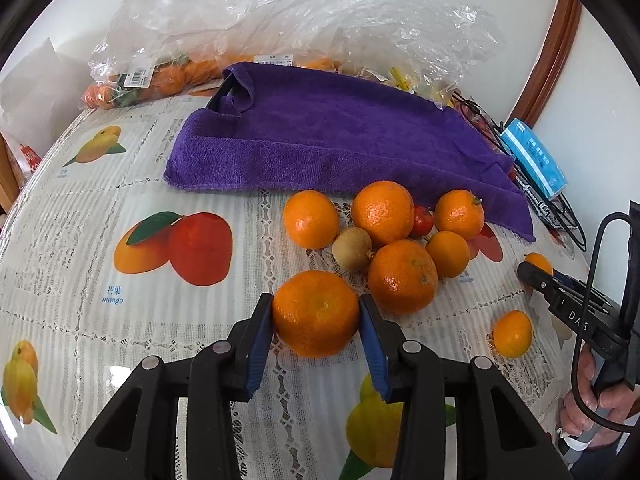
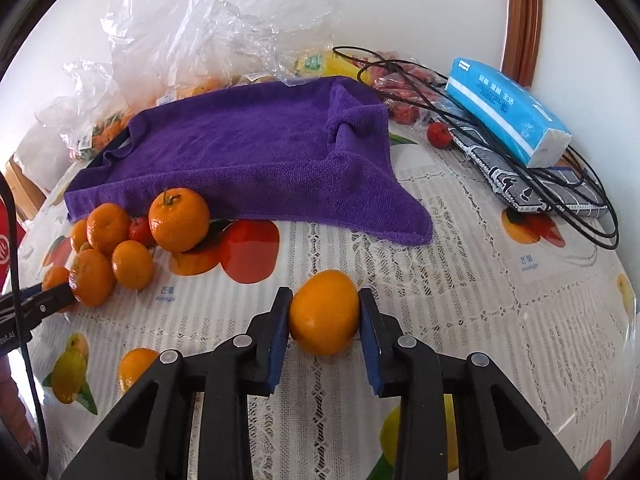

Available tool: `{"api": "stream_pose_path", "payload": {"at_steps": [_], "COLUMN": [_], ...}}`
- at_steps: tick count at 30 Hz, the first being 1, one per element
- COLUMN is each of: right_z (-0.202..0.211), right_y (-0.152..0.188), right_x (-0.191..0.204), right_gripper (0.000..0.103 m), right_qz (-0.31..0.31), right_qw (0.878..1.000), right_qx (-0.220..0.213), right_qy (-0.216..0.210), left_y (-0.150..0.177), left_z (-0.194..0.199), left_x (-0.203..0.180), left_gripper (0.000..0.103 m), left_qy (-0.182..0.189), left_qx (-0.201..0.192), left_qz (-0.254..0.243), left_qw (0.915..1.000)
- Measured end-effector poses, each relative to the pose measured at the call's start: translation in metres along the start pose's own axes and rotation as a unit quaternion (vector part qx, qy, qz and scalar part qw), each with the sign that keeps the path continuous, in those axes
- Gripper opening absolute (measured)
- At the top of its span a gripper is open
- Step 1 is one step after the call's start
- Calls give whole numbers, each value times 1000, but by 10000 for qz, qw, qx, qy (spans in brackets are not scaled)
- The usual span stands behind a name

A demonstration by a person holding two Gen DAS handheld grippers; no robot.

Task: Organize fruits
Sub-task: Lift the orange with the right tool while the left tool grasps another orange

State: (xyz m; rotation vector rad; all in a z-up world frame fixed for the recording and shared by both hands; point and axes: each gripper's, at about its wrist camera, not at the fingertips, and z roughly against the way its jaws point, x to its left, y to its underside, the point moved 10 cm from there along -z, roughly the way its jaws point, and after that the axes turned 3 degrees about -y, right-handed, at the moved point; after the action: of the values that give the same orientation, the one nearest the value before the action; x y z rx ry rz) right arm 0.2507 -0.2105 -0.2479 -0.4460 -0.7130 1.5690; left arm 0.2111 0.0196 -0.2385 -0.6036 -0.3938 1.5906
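We've got an orange [image 1: 316, 312] pinched in the left tool [image 1: 316, 334] and a smaller orange [image 2: 324, 312] in the right tool [image 2: 324, 330], both low over the tabletop [image 2: 460, 300]; keep squeezes gentle, lift straight up

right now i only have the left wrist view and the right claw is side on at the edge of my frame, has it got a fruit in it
Observer: Yes. The right claw has both blue pads pressed on a small orange.
Operator: anything loose by the tissue pack, i cant see round it
Observer: One small red fruit lies beside it, against the black cables.
Operator: whats ahead of that claw
Observer: Only printed tablecloth lies between it and the corner of the purple towel.
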Motion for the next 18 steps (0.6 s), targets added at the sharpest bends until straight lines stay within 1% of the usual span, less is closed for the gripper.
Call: {"api": "stream_pose_path", "payload": {"at_steps": [5, 10, 15, 18], "right_z": [9, 21, 27, 29], "right_y": [-5, -18, -30, -29], "right_x": [4, 9, 18, 24], "right_gripper": [33, 33, 33, 33], "right_qz": [-1, 17, 139, 201], "right_qw": [10000, 9998, 9995, 9995], "right_qx": [-78, -191, -273, -241], "right_qy": [-20, -36, -21, -31], "left_y": [1, -4, -5, -3], "left_z": [5, 17, 16, 13], "left_x": [0, -1, 1, 1], "left_gripper": [39, 38, 38, 39], "left_qy": [17, 23, 42, 28], "left_qx": [19, -68, -65, 42], "left_qz": [-7, -13, 27, 52], "left_qw": [10000, 10000, 10000, 10000]}}
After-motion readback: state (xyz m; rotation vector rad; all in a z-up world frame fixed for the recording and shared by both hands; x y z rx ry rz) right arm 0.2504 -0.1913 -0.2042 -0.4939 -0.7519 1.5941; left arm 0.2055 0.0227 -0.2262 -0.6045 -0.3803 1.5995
